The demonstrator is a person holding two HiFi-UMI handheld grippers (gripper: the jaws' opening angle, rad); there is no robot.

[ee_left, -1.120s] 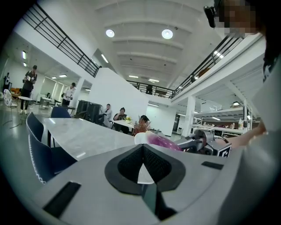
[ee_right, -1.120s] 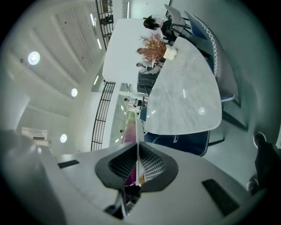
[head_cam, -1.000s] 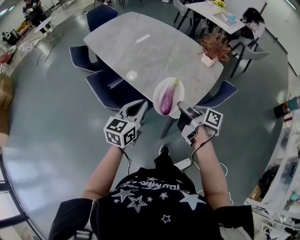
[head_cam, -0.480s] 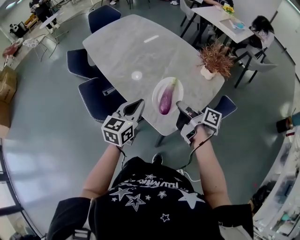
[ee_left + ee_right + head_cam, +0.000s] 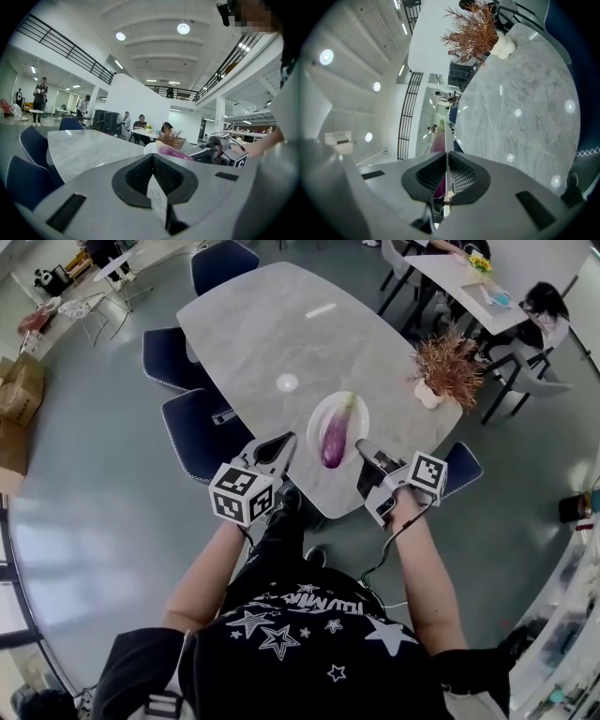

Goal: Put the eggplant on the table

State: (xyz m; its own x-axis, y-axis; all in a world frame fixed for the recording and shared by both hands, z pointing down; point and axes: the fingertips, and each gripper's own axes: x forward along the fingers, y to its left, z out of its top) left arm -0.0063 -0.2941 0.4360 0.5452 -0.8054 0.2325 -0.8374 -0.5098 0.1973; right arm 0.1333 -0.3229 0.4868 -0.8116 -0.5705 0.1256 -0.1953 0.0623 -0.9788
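Head view: the purple eggplant (image 5: pixel 333 435) lies on the white plate (image 5: pixel 360 423) in the middle of the frame, at the near edge of the grey table (image 5: pixel 281 324). The right gripper (image 5: pixel 364 450) is pinched on the plate's rim. The left gripper (image 5: pixel 284 442), just left of the plate, has its jaws pressed together, holding nothing.

Looks like a large open-plan office hall: long grey table (image 5: pixel 272 324) ringed by blue chairs (image 5: pixel 202 427), people seated at another table (image 5: pixel 450 277), polished floor (image 5: pixel 94 512), stacked cardboard boxes (image 5: pixel 21 390), railed mezzanine (image 5: pixel 61 47), recessed ceiling lights (image 5: pixel 183 28).
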